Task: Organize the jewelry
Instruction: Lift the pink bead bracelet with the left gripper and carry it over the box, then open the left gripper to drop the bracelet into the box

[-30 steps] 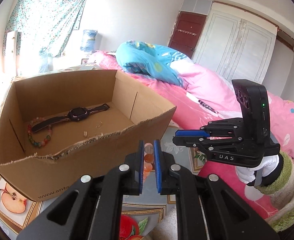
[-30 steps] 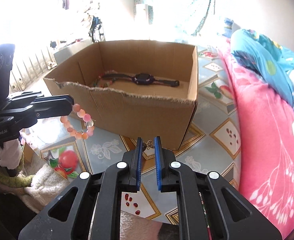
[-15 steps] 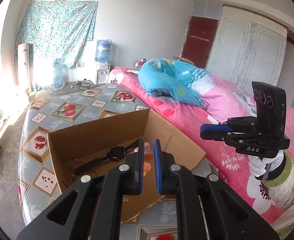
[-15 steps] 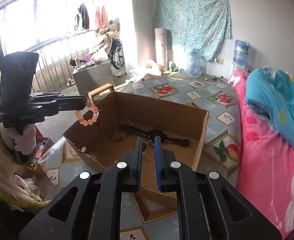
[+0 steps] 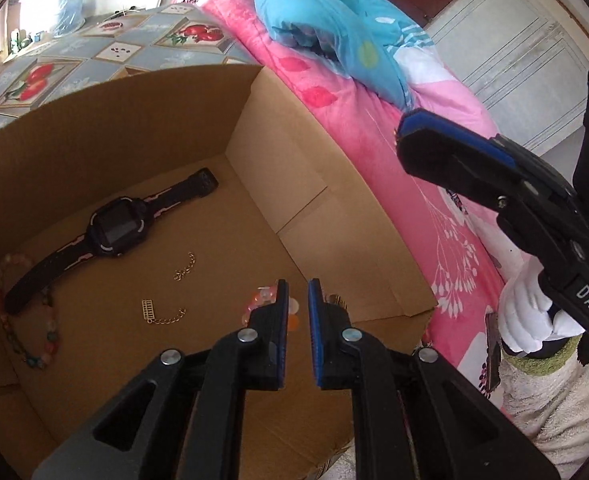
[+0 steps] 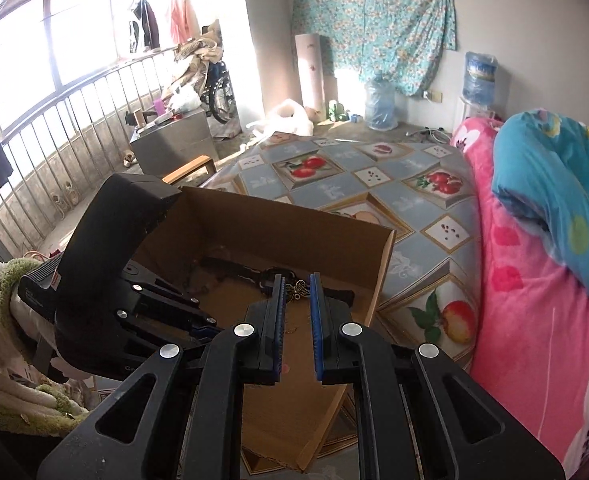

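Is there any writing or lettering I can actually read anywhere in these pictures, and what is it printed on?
"DAS": white letters on the black body of the right gripper, seen from the left wrist camera.
Light lettering low on the left gripper's body, right wrist view: mostly hidden, only a first letter, perhaps "G", shows; unreadable.
Blue label on the water bottle by the far wall: too blurred to read.
The cardboard box shows no print in these views.

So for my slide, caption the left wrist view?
Left gripper carrying a pink-orange bead bracelet over an open cardboard box holding a black watch.
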`<state>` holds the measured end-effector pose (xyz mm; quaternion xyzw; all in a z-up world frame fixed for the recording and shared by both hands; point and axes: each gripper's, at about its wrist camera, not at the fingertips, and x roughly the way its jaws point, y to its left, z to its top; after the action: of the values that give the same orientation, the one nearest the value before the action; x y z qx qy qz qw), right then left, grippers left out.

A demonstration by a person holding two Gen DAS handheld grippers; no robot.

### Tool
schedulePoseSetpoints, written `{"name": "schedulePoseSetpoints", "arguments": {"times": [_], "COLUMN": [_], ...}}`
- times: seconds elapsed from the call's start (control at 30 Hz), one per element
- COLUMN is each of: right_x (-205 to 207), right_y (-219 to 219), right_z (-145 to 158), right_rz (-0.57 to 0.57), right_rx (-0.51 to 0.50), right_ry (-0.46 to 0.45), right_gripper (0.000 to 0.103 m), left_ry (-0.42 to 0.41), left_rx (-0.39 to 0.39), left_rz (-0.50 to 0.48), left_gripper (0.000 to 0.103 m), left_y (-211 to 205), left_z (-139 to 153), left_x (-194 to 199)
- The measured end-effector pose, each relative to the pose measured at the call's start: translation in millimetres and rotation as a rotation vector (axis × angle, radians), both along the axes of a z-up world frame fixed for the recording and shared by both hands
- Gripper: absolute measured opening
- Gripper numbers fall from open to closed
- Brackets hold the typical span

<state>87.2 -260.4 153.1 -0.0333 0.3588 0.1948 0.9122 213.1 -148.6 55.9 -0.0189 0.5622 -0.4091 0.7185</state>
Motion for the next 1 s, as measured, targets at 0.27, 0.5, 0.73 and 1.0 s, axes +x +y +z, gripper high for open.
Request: {"name": "schedulePoseSetpoints", "arguments": {"times": [0.27,0.5,0.73,1.0], "right_x": [20.1,58.4,101.6,117.5], "right_y": [-4.2,48.9,127.3,162.5], "right_z": [-8.9,-25.6,-91.5,-128.7], "right_rz": [0.003,0.142,0.214,0.199], "right_rx": [0.036,0.09,-0.029,-0.12], "right_ry": [0.081,0.299,0.614,0.709], "right_gripper": [0.01,0.01,0.01,0.017], "left_ry": [-0.039,-0.345,-0.51,-0.432], "left_rx": [-0.104,-0.141,-0.058,-0.067], "left_rz": [0.09,0.292,0.442,0.544], "left_gripper": [0.019,0.033,0.058,0.073], "left_y": [24.1,113.1,183.3,229.7], "left_z": [20.3,81.8,87.3,57.3], "left_x": [3.0,-28.8,-65.5,-76.5]}}
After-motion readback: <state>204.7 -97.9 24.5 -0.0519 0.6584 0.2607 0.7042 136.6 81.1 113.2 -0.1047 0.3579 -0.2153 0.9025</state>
